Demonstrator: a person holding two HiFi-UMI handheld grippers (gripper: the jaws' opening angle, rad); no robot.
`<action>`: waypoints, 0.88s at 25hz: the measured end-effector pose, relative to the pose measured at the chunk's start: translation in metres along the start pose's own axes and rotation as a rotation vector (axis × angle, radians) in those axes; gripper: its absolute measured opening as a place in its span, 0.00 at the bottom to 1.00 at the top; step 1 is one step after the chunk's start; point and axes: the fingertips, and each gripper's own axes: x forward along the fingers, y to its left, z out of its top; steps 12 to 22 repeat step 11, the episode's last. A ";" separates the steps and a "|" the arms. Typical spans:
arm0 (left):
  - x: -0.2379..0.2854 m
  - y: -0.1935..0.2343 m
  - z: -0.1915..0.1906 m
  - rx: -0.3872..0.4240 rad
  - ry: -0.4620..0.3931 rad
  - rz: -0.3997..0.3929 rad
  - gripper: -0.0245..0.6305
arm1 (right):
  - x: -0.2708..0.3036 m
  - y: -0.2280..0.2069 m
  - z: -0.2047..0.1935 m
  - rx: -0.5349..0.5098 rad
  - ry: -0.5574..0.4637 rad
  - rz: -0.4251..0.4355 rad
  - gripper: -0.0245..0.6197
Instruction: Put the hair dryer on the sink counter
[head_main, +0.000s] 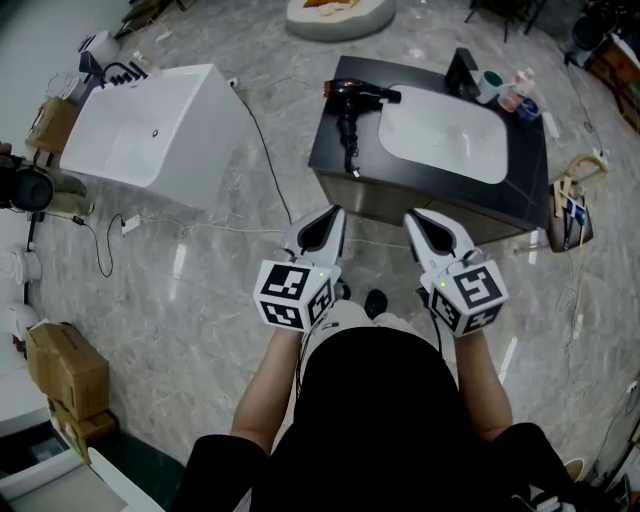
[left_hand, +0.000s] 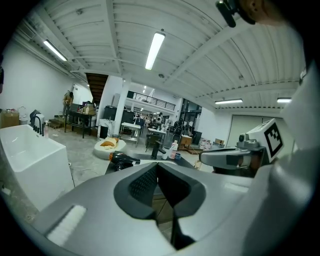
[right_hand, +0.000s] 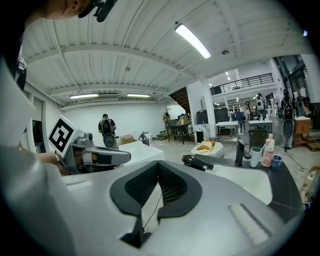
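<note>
The person wears a black top (head_main: 380, 420) with black sleeves (head_main: 215, 462). A dark shoe (head_main: 376, 300) shows at 12 o'clock of the top. The left gripper (head_main: 335, 212) and right gripper (head_main: 412, 216) look alike: smooth pale-grey shells tapering to a point, each with a black teardrop recess. At 6 o'clock of each shell sits a white cube, the left cube (head_main: 292, 292) and the right cube (head_main: 470, 295), printed with black square markers and carrying a tiny green light. In the gripper views, black dimpled pads (left_hand: 142, 182) line the recess. A ribbed pale strip (left_hand: 67, 225) marks the left shell at 8 o'clock.
</note>
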 end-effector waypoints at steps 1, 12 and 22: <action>0.001 -0.001 0.000 0.004 0.001 -0.001 0.04 | -0.001 -0.001 0.000 -0.002 0.001 0.000 0.05; 0.011 -0.010 0.005 0.006 -0.009 -0.010 0.04 | -0.007 -0.007 0.001 -0.020 0.002 -0.003 0.05; 0.011 -0.010 0.005 0.006 -0.009 -0.010 0.04 | -0.007 -0.007 0.001 -0.020 0.002 -0.003 0.05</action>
